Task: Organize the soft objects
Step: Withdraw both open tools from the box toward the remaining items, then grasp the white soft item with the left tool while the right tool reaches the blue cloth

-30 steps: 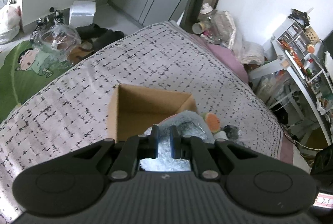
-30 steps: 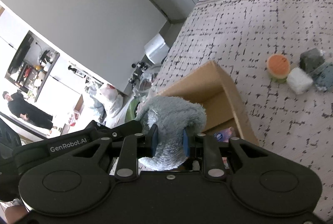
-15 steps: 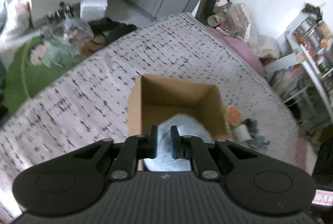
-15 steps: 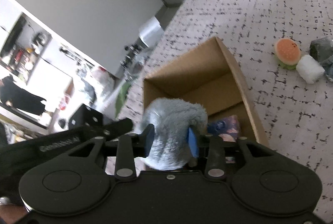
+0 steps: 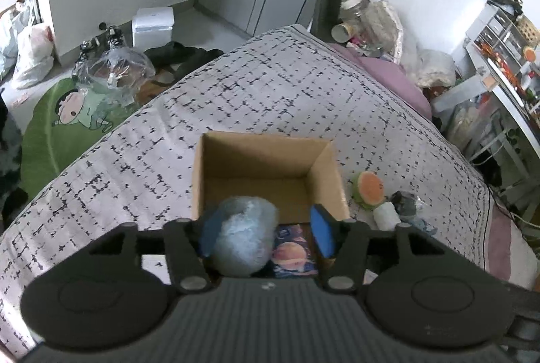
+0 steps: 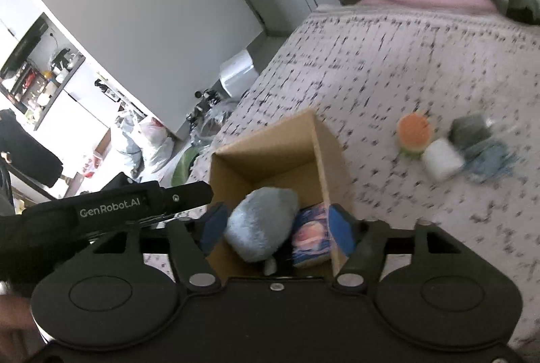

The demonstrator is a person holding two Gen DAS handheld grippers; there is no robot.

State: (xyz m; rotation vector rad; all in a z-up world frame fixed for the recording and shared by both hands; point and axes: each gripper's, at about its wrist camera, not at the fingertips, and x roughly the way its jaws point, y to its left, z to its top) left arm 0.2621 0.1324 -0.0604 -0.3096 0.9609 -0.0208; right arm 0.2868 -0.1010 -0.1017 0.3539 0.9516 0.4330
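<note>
- Left claw [image 5: 265, 229]: bottom centre of the left wrist view; blue pads spread wide, nothing held. Its left pad [image 5: 208, 230] sits just beside the plush; whether they touch cannot be told.
- Right claw [image 6: 276, 228]: bottom centre of the right wrist view; pads wide apart, nothing gripped, one on either side of the box's near end.
- Left claw's body [image 6: 135, 204]: lower left of the right wrist view, black, lettered "GenRobot.AI", reaching toward the box's left wall.
- Grey-blue plush [image 5: 243, 236] [image 6: 261, 224]: rounded, fluffy; inside the cardboard box at its near left, between the open pads.
- Cardboard box [image 5: 266, 157] [image 6: 270, 143]: open-topped, brown; centre of both views, standing on the bed.
- Printed soft item [image 5: 293, 250] [image 6: 312, 234]: blue with an orange-pink picture; inside the box, just right of the plush.
- Orange-topped round toy [image 5: 369, 189] [image 6: 415, 131]: green-rimmed; on the bed right of the box, outside it.
- White soft cylinder [image 5: 386, 216] [image 6: 442, 158]: just beside the orange toy.
- Dark grey soft piece [image 5: 406, 202] [image 6: 470, 128]: next to the cylinder; blurred.
- Blue fuzzy piece [image 6: 489, 162]: right of the cylinder; blurred.
- Bed [image 5: 270, 93] [image 6: 405, 59]: pale cover with black dash pattern; carries all of the above.
- Green cartoon mat [image 5: 60, 126]: on the floor, left of the left wrist view.
</note>
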